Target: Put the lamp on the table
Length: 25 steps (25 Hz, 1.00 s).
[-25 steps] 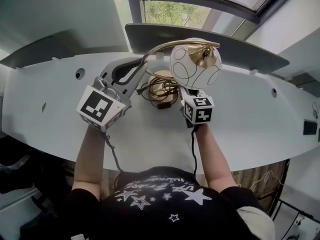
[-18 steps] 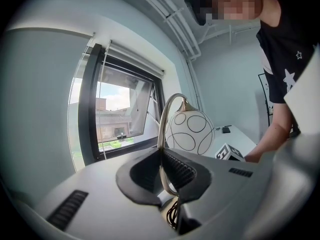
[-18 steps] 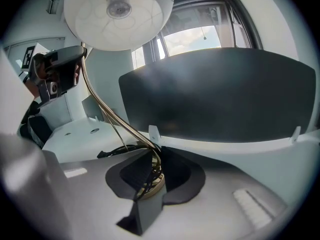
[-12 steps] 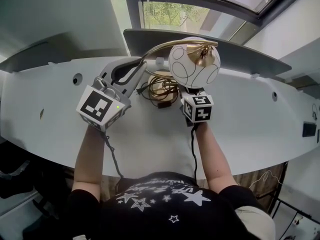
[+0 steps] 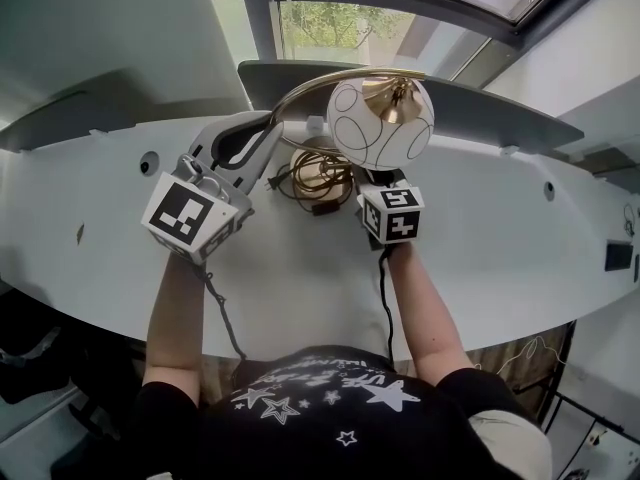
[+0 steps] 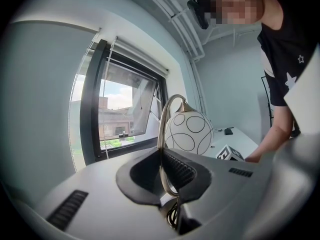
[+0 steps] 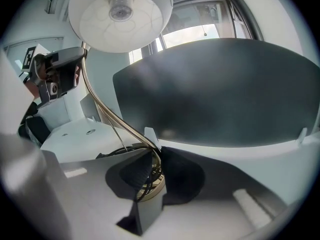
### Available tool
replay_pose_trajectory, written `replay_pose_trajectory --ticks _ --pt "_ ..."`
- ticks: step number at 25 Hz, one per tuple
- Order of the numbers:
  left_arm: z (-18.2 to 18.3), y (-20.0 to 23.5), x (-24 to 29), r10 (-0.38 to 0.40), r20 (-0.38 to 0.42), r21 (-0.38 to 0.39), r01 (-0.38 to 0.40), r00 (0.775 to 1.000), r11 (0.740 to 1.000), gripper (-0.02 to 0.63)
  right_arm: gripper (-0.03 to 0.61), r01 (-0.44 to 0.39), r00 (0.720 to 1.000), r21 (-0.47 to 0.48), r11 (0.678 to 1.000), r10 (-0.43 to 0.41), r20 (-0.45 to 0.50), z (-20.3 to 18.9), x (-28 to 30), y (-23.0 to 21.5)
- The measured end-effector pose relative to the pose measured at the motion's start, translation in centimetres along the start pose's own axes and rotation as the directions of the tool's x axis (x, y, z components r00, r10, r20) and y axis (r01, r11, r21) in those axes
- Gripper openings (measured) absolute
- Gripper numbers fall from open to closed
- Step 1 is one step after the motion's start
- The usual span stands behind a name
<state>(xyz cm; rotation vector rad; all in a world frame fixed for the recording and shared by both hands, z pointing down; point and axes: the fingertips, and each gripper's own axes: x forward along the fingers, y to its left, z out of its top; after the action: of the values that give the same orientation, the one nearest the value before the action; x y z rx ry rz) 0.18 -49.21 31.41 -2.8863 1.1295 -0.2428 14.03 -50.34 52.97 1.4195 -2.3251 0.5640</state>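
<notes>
Both grippers and the lamp (image 5: pixel 345 128) had shifted a little up and left in the head view since a second before, the globe (image 5: pixel 380 120) now nearer the window (image 5: pixel 350 23) at frame top.

Progress: the lamp was over the middle of the table (image 5: pixel 500 238), held at two places. Whether its base (image 7: pixel 150 184) already touched the top couldn't be told. Setting down and letting go looked still to do.

The left gripper (image 6: pixel 167 184) was clenched on the curved brass stem (image 6: pixel 162 149), which ran up between its jaws, globe up and to the right of them. The right gripper (image 7: pixel 150 169) was pinching the base, with the coiled cord (image 5: pixel 315 173) bunched on it; the globe hung above those jaws, at upper left of that view.
</notes>
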Motion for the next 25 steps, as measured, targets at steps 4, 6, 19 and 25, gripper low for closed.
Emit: replay_pose_trajectory --ticks 4,6,19,25 --pt "-0.02 -0.09 -0.02 -0.011 0.027 0.001 0.011 1.0 1.0 0.031 0.049 -0.004 1.0 0.0 1.0 0.004 0.002 0.03 -0.08 0.01" --pt "-0.03 -0.15 -0.04 -0.009 0.033 0.0 0.009 0.999 1.0 0.031 0.051 -0.005 1.0 -0.001 1.0 0.005 0.003 0.0 -0.14 -0.01" --pt "0.0 -0.01 -0.13 0.045 0.075 -0.047 -0.042 0.996 0.998 0.032 0.054 -0.022 1.0 -0.013 1.0 0.022 -0.007 -0.17 -0.14 0.0" --pt "0.06 -0.01 -0.33 0.081 0.081 -0.09 -0.074 0.993 0.993 0.032 0.063 -0.069 0.997 0.077 0.995 0.066 0.039 -0.24 -0.48 0.02"
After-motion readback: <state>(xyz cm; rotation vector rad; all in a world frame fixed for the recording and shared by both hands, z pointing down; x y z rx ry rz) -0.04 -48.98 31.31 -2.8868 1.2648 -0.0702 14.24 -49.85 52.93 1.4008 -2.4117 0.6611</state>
